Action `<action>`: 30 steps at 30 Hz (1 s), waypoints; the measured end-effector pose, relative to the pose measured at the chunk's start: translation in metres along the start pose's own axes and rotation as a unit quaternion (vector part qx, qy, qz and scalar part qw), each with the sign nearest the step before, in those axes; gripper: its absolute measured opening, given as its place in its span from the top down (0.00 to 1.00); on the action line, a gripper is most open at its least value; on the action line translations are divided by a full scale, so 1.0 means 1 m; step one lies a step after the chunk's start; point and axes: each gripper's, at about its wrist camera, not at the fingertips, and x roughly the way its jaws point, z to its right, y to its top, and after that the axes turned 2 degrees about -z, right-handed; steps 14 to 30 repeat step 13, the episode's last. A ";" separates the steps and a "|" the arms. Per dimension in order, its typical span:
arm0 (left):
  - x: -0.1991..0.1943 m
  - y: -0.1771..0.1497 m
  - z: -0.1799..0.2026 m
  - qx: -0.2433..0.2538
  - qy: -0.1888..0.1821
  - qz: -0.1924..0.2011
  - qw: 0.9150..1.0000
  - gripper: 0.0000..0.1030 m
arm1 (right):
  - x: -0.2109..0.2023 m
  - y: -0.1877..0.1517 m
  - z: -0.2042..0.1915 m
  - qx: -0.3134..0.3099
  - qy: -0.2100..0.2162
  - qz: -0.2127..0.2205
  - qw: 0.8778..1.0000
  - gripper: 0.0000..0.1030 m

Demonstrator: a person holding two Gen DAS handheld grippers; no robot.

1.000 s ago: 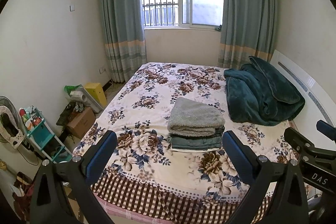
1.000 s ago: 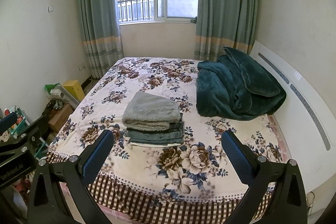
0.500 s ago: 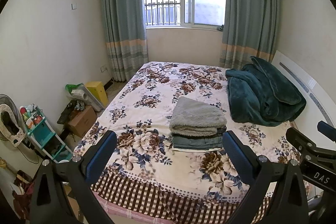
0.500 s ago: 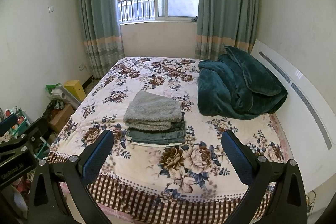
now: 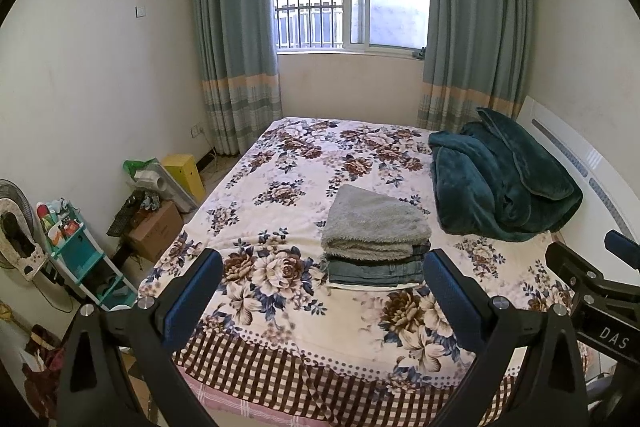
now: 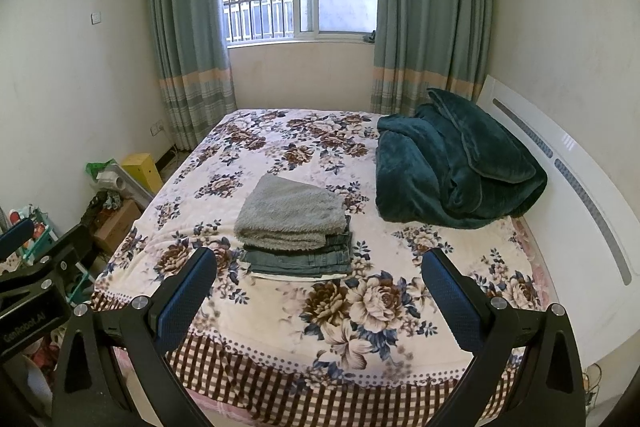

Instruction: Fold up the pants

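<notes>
Jaws apart, empty; fuzzy grey pants [image 5: 374, 223] folded flat.

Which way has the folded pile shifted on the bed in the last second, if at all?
No. The folded pile lies against the same bedspread flowers, equally left of the teal blanket.

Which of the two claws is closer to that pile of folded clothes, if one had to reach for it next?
Slightly the left gripper: the folded stack sits nearly between its open fingers, while it lies left of centre for the right gripper. Both are open, held off the bed.
</notes>
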 end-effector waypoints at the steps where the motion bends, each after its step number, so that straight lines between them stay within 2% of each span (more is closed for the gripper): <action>1: 0.000 0.000 0.000 0.000 0.000 0.001 1.000 0.00 | 0.000 0.000 0.000 0.000 0.000 0.000 1.000 0.00; 30: 0.008 0.005 -0.003 -0.001 -0.007 0.002 1.000 0.00 | 0.000 0.001 0.000 0.000 -0.001 0.001 1.000 0.00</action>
